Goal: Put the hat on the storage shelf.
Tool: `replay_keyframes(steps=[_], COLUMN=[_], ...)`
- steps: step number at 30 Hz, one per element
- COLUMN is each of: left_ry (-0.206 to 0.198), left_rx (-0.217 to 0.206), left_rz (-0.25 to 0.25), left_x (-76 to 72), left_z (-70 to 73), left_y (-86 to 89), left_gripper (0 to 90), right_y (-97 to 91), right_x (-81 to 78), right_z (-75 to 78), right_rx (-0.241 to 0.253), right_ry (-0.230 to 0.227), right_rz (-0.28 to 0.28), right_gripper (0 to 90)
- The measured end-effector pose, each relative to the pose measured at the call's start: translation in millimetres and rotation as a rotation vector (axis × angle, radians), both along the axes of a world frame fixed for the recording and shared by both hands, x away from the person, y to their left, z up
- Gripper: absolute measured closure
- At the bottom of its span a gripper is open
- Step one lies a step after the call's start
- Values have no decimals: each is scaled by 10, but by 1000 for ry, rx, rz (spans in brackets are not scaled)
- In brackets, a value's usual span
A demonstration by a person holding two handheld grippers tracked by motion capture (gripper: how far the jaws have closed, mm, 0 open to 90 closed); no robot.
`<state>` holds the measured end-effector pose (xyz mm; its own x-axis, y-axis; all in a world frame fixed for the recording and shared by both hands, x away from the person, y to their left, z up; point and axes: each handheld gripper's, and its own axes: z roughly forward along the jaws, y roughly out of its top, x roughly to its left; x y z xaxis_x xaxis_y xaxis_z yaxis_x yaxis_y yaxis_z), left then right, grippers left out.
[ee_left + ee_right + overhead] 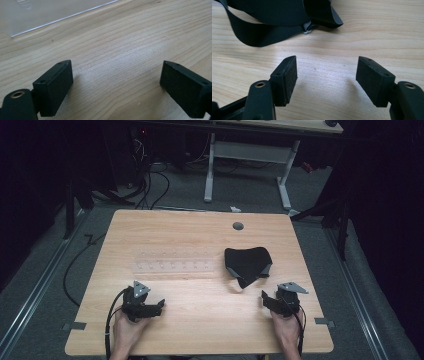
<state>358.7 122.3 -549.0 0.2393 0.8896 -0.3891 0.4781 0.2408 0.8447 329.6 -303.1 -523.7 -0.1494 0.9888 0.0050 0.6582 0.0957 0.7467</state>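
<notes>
- One black fabric item point(247, 264) lies on the wooden table point(200, 320), right of centre toward the far half; I see a strap point(259, 35) trailing from it with a small pale fitting point(307, 28).
- Just left of it, I see a clear plastic sheet point(172, 261) lying flat on the wood, its near edge visible in the left gripper view point(62, 18).
- I hold the right gripper point(272, 301) near the fabric's near edge, apart from it, resting low over the table; its jaws stand wide apart with bare wood between them point(326, 75).
- I hold the left gripper point(152, 306) near the table's near left side, close to the sheet but not touching; its jaws are spread wide and hold nothing point(116, 82).
- A round grommet hole point(238, 226) sits near the table's far edge.
</notes>
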Motion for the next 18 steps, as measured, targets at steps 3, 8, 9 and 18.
replay_keyframes(steps=[3, 8, 9, 18], left_ry=[0, 0, 0, 0], left_rx=[0, 0, 0, 0], left_rz=[0, 0, 0, 0], left_x=[0, 0, 0, 0], left_z=[0, 0, 0, 0], left_y=[-1, -1, -1, -1], left_gripper=[118, 118, 118, 119], right_y=[-12, -17, -18, -28], right_x=[-44, -78, -85, -70], right_z=[56, 128, 150, 297], right_rx=[9, 25, 30, 45], right_ry=[-24, -56, -67, -104], right_rz=[6, 1, 3, 5], right_gripper=[352, 364, 368, 369])
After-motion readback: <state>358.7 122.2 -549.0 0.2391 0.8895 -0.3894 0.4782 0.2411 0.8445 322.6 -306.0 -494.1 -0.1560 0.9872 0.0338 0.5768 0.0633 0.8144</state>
